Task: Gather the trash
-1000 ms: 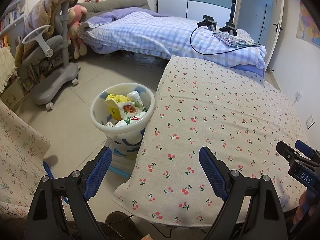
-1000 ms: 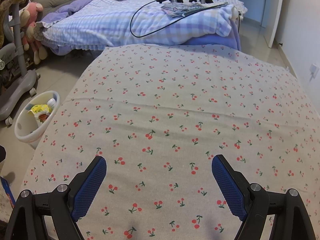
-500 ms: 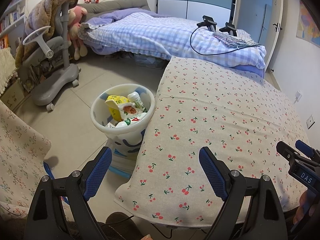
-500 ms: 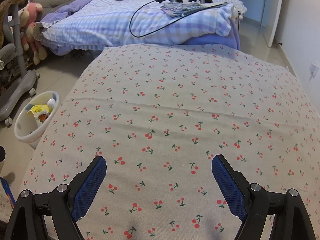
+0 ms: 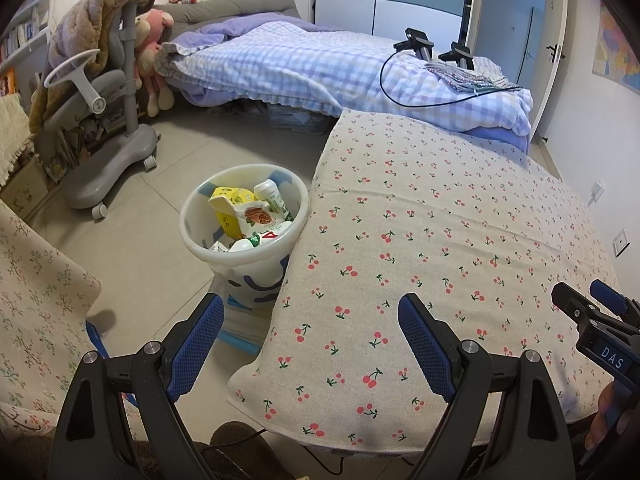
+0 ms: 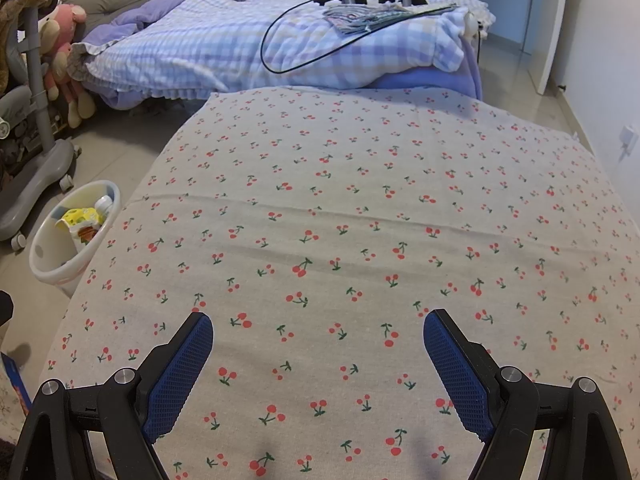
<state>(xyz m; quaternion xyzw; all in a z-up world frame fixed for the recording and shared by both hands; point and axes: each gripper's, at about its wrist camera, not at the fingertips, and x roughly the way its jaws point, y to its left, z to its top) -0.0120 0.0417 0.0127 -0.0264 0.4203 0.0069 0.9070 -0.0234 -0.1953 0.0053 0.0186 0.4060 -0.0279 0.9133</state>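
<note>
A white trash bin (image 5: 256, 264) stands on the floor against the left edge of the cherry-print table (image 5: 440, 232). Inside it lie a yellow carton (image 5: 228, 208), a snack wrapper (image 5: 256, 218) and small white bottles (image 5: 274, 198). The bin (image 6: 52, 256) also shows at the left in the right wrist view. My left gripper (image 5: 310, 332) hangs open over the table's near left corner, nothing between its blue pads. My right gripper (image 6: 318, 344) is open above the cherry cloth (image 6: 360, 208), also holding nothing. In the left wrist view its tips (image 5: 588, 300) appear at the right edge.
A bed with a checked blue quilt (image 5: 304, 68) lies behind the table, with a black cable and black devices (image 5: 420, 42) on it. A grey wheeled chair (image 5: 100, 128) draped with a blanket stands left. Floral cloth (image 5: 36, 288) covers something at the near left.
</note>
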